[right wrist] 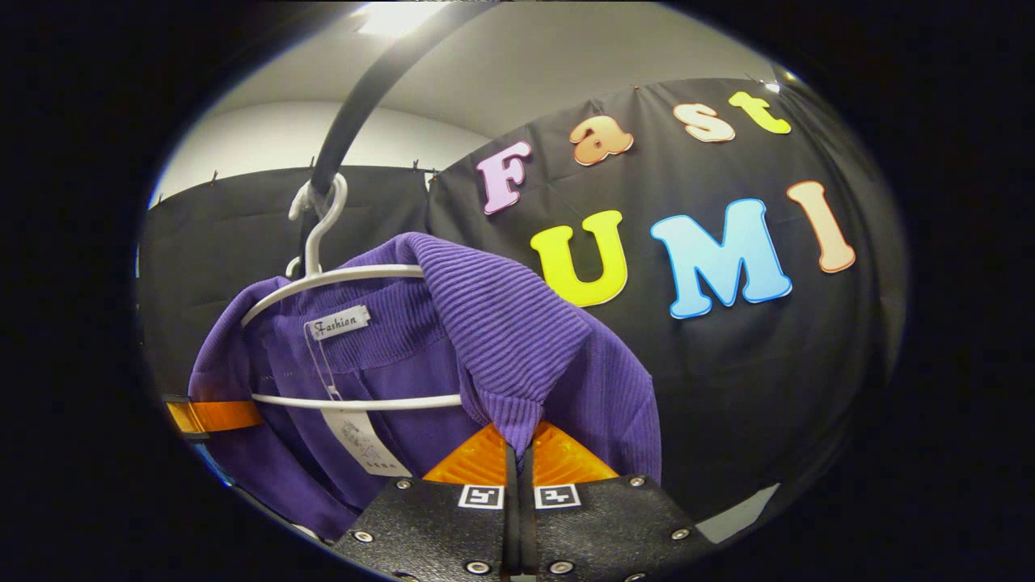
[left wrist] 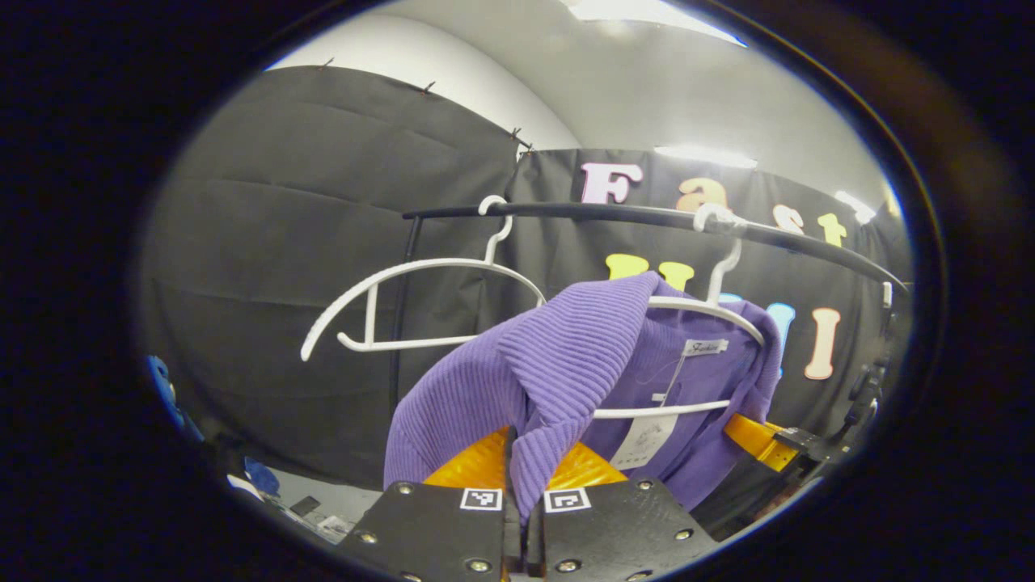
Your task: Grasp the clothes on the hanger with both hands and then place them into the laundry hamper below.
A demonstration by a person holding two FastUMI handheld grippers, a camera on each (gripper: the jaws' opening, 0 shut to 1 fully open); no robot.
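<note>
Both grippers pinch the purple sweater (left wrist: 566,356): left gripper (left wrist: 521,477) jaws clamped on one shoulder fold, right gripper (right wrist: 517,453) jaws clamped on the other. Between them the sweater still drapes its white hanger (right wrist: 340,275), hooked on the black rail (left wrist: 631,214). Left of it hangs a bare hanger (left wrist: 404,307).

Black tongs (left wrist: 521,477) bodies with silver screws and 2 small square black-and-white markers each.

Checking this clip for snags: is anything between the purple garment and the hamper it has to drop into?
The purple garment is draped over its white hanger, hooked on the black rail; both grippers pinch its shoulders. It must come off the hanger first. I cannot judge the path below.
</note>
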